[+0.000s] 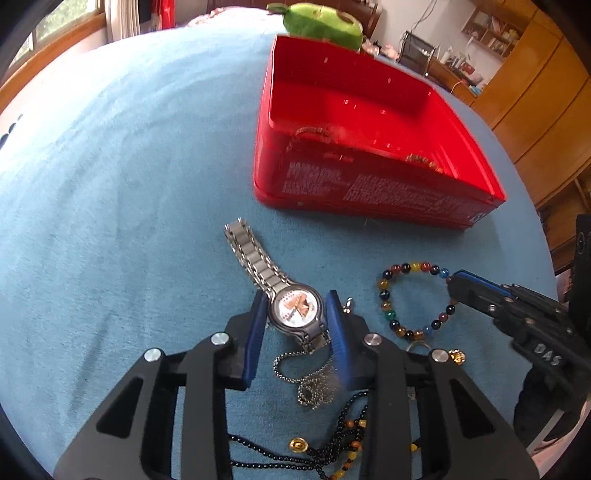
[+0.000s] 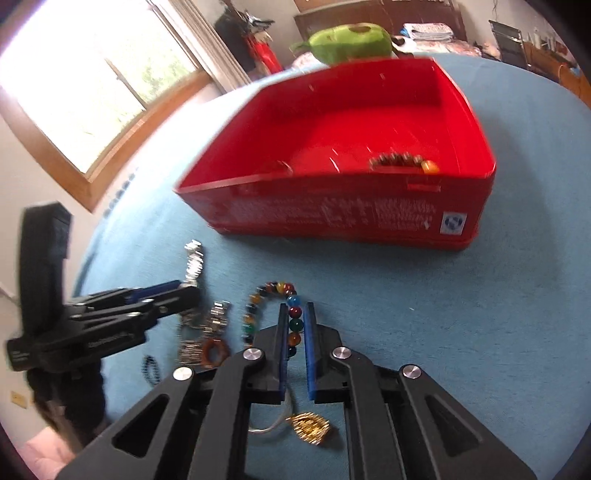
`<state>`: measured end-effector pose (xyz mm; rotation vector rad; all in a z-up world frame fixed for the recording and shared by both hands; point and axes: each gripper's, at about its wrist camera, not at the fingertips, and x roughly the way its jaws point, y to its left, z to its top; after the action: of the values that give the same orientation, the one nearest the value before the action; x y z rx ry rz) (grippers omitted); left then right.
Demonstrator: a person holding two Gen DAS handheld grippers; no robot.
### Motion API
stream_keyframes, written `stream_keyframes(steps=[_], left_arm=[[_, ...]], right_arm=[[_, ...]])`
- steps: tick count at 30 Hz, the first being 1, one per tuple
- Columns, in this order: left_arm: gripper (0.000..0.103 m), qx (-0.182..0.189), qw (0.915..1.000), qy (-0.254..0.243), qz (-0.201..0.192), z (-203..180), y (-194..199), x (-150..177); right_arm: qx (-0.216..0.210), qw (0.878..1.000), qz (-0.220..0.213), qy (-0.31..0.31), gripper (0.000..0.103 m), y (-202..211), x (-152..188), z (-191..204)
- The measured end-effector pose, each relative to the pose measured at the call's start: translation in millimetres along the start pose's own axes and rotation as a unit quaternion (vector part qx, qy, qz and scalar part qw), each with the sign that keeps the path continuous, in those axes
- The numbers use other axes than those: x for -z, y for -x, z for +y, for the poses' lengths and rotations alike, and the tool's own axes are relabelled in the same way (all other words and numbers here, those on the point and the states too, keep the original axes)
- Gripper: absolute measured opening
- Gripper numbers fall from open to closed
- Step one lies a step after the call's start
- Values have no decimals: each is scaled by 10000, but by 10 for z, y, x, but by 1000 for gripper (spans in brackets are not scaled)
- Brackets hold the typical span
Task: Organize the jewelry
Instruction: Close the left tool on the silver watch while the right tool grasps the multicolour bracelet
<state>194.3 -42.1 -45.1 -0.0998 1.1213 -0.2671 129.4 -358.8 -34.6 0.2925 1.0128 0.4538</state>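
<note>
A silver watch (image 1: 295, 308) lies on the blue cloth, its face between the blue pads of my left gripper (image 1: 297, 310), whose jaws stand close on both sides of the case. A multicoloured bead bracelet (image 1: 413, 299) lies to its right. In the right wrist view my right gripper (image 2: 295, 314) has its jaws closed narrowly around the bracelet's right side (image 2: 293, 314). The red box (image 1: 369, 147) stands beyond and holds a bead bracelet (image 2: 402, 160). A silver ball chain (image 1: 310, 380) and black bead necklaces (image 1: 332, 443) lie under the left gripper.
A green avocado plush (image 1: 321, 22) sits behind the box. A gold pendant (image 2: 308, 428) on a thin cord lies under the right gripper. A brown ring (image 2: 214, 352) lies by the watch band. The blue cloth (image 1: 110, 184) spreads to the left.
</note>
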Motion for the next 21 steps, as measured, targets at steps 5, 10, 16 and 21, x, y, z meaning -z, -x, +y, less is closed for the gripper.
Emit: stream_keyframes(steps=[5,10,16,21], left_arm=[[31,31,9998,-10,-204,15,174,25],[31,43,9993,-11,-362,40,283,24],[31,121,9982,-35,-582,40,418,22],[31,173,9971,-82,-739,-1,547,-13]], right_arm=[[-288,9994,-180,-92,7,207,-4,-42],[-326,9989,-320,-113,7,314,-42,-51],[-306,9986,-415,-75,7,410,-17,-50],[-328,9983,-479,-42,7,449,-42,-10]])
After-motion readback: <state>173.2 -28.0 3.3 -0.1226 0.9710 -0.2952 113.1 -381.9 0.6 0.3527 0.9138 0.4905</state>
